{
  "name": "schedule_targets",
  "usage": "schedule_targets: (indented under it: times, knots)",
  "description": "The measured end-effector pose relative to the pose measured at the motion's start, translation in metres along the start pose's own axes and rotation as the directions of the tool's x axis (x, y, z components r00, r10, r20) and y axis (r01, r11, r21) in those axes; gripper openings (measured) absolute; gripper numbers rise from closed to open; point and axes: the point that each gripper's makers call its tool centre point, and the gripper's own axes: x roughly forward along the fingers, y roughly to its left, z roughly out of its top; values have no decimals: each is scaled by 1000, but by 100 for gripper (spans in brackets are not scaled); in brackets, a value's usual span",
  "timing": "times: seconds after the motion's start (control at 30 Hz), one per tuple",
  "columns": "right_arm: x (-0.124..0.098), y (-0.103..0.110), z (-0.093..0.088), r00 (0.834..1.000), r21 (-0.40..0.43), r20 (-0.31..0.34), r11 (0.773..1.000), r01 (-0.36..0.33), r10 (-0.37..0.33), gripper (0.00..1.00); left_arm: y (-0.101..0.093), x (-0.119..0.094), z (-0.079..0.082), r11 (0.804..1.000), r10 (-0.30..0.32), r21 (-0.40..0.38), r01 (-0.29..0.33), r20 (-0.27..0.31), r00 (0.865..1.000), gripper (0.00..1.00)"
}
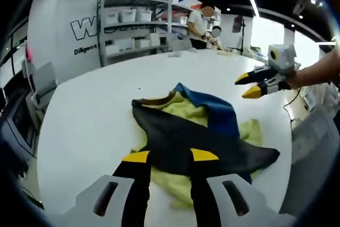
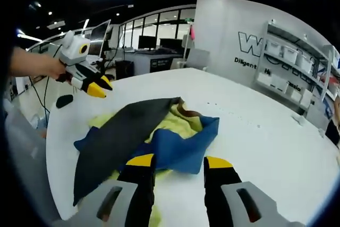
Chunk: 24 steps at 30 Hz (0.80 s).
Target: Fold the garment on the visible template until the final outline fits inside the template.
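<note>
A crumpled garment [image 1: 199, 136] in black, blue and yellow-green lies bunched on the white table [image 1: 90, 115]. My left gripper [image 1: 170, 156] hovers open just over its near black edge, nothing between the jaws. Across the garment, my right gripper [image 1: 249, 85] hangs open above the table's far side, held by a hand. In the right gripper view the same garment [image 2: 143, 134] lies ahead, its blue part nearest. My right gripper [image 2: 179, 161] is open over the blue fold. My left gripper [image 2: 98, 87] shows at upper left, above the black panel. I cannot make out a template.
Metal shelves [image 1: 138, 25] with white bins stand beyond the table, and a person [image 1: 201, 22] works there. A grey chair [image 1: 40, 86] sits at the table's left side. Desks with monitors [image 2: 143, 43] line the far room. Bare white tabletop [image 2: 265, 131] spreads around the garment.
</note>
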Motion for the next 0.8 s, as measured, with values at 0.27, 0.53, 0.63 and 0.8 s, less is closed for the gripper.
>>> schedule_targets:
  times: [0.27, 0.53, 0.63, 0.8]
  knots:
    - [-12, 7, -19, 1000, 15, -26, 1000, -7, 8, 34, -5, -8, -25, 1000, -14, -5, 13, -34, 999, 28]
    - [-20, 14, -39, 998, 39, -58, 999, -10, 13, 35, -10, -13, -49, 999, -45, 24, 48, -99, 994, 28]
    - [-22, 19, -49, 997, 46, -78, 999, -14, 18, 34, -9, -15, -57, 998, -41, 46, 48, -127, 991, 28]
    - [-24, 24, -64, 994, 58, -108, 998, -18, 24, 33, -8, -17, -73, 991, -43, 117, 67, -198, 979, 27]
